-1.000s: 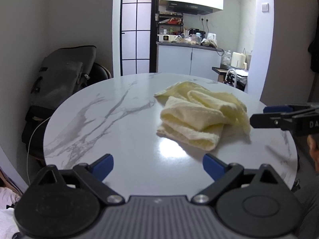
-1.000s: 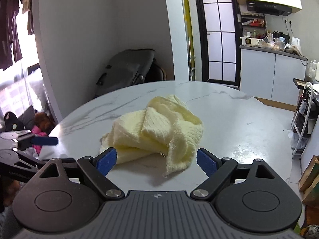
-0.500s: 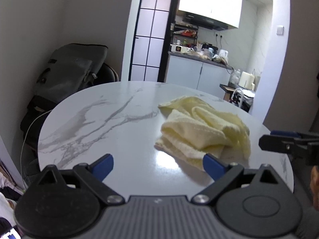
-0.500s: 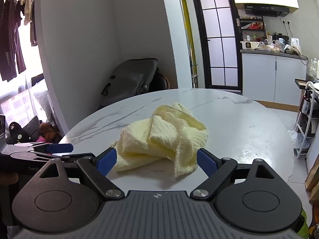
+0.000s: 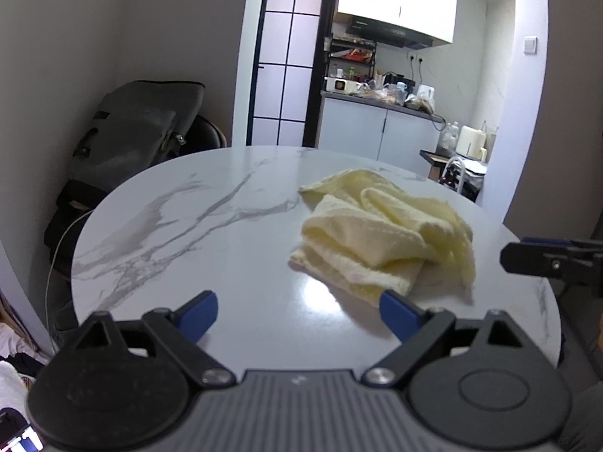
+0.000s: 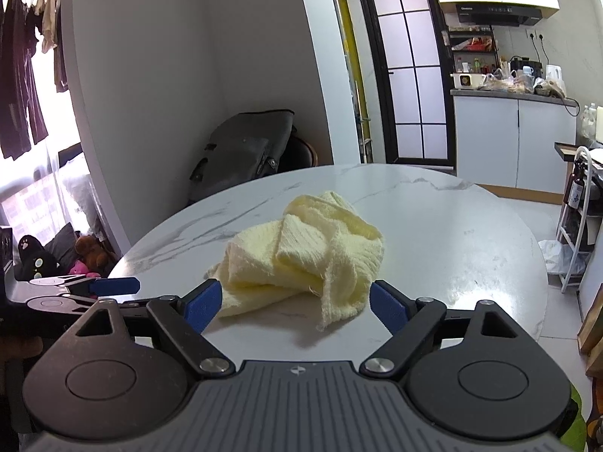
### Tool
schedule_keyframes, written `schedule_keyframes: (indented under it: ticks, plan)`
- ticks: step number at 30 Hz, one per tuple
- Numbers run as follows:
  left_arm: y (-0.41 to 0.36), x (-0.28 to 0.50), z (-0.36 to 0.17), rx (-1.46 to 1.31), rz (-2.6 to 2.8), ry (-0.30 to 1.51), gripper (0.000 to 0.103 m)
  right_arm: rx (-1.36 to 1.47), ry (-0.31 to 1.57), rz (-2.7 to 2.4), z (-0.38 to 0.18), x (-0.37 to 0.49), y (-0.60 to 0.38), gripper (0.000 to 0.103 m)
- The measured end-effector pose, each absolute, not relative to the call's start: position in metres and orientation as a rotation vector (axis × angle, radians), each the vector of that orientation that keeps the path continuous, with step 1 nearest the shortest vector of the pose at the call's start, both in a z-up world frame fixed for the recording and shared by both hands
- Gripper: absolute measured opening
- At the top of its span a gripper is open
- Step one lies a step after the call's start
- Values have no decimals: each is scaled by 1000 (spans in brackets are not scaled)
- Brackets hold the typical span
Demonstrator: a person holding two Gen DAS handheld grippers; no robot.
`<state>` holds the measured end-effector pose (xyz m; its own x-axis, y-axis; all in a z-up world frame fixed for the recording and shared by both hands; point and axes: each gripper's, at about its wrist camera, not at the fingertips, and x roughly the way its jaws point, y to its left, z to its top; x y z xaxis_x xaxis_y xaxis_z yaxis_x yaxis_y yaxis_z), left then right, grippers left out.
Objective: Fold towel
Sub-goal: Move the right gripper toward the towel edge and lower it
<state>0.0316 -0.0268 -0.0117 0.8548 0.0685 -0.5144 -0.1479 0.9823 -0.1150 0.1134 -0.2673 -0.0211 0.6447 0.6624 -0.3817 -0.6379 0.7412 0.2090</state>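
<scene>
Here, in the left wrist view, a gray bag [image 5: 139,128] leans on the wall at the middle left of the frame. Next to it, the round white table [image 5: 196,233] with gray lines fills the middle. The left gripper [image 5: 297,310] sits at the bottom of the frame. Its blue fingers [image 5: 198,310] are spread wide but are closing a little, with only bare table between them. The yellow towel [image 5: 380,233] lies in a crumpled heap on the table, right of the middle, just past the right blue finger. At the far right edge, the right gripper [image 5: 542,254] pokes in from the side, near the towel but apart from it. In the right wrist view, clothes [image 6: 22,75] hang at the upper left, and soft toys [image 6: 56,258] sit at the lower left. The left gripper [image 6: 109,286] shows at the left edge. The right gripper [image 6: 294,301] is at the bottom of the frame, spread wide and closing a little. The towel [image 6: 301,252] lies in the middle, just in front of its blue fingers [image 6: 386,305], and they do not pinch it. A dark door [image 6: 407,71] and a kitchen counter [image 6: 512,92] are at the upper right.
</scene>
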Motion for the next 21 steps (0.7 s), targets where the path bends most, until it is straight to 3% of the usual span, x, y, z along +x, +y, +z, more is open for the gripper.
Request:
schedule_keyframes:
  ticks: [21]
  plan:
    - [-34, 31, -11, -136, 77, 504, 88, 35, 439, 740, -21, 108, -263, 82]
